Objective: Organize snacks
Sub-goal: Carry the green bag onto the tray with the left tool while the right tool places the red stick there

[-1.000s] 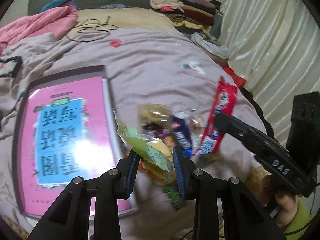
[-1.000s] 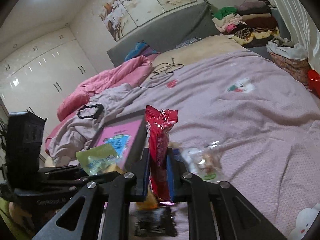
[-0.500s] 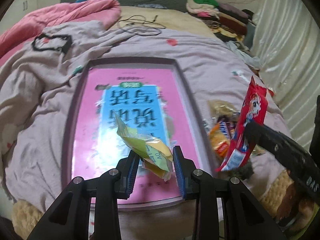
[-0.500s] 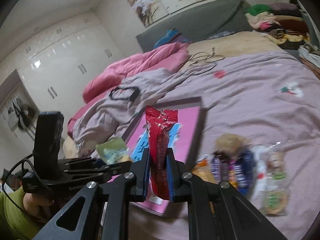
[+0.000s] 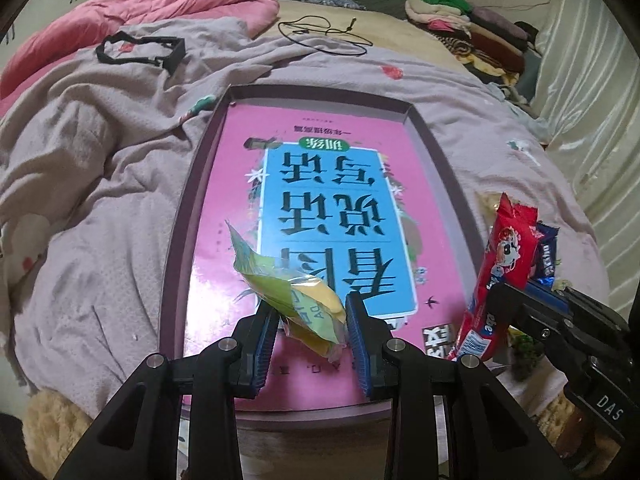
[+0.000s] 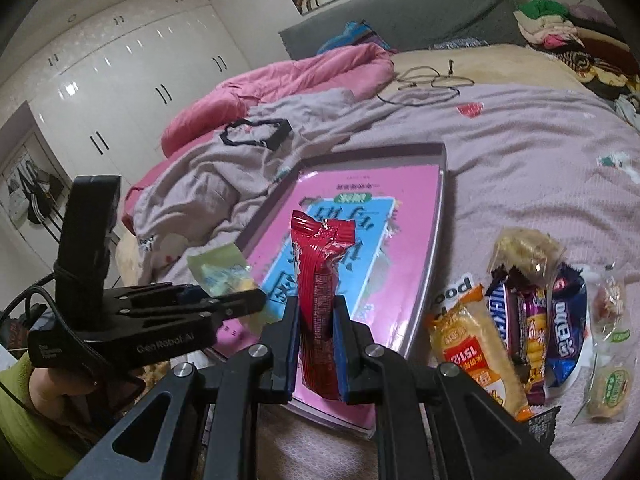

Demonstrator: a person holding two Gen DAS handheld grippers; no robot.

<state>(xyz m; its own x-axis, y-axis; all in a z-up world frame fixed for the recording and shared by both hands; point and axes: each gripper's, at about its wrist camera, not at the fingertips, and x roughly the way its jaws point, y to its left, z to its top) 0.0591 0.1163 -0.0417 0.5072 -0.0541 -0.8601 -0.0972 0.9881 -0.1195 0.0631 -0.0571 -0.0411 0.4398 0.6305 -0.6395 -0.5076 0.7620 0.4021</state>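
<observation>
Two grippers hang over the near end of a shallow purple tray (image 5: 430,152) that lies on a mauve bedspread (image 5: 100,216). A pink book (image 5: 224,184) with a blue panel of large Chinese characters, upside down from both cameras, fills the tray's floor.

Between its blue pads the left gripper (image 5: 310,334) pinches a small yellow-green snack packet (image 5: 288,292); the jaws are narrow, pressed on the packet's sides. The print on it is mostly too small to read, apart from the letters "AQ". The packet hangs above the book's near end. The same gripper shows in the right wrist view (image 6: 224,300), its body printed "GenRobot.AI".

Clamped upright in the right gripper (image 6: 316,340), whose jaws are almost together, is a long red wrapper (image 6: 320,280). From the left wrist view the red wrapper (image 5: 500,272) shows a cartoon face and hangs over the tray's right rim; the black gripper (image 5: 520,304) holding it carries the letters "DAS".

Right of the tray, on the bedspread, lies a heap of snacks (image 6: 532,312): an orange packet reading "1ST" upside down (image 6: 476,348), dark blue wrappers, a purple one, and clear-wrapped pastries with green labels. A white scrap beside them shows "ood".

A black cable (image 5: 324,36) lies coiled farther up the bed, near a pink quilt (image 5: 160,8).
</observation>
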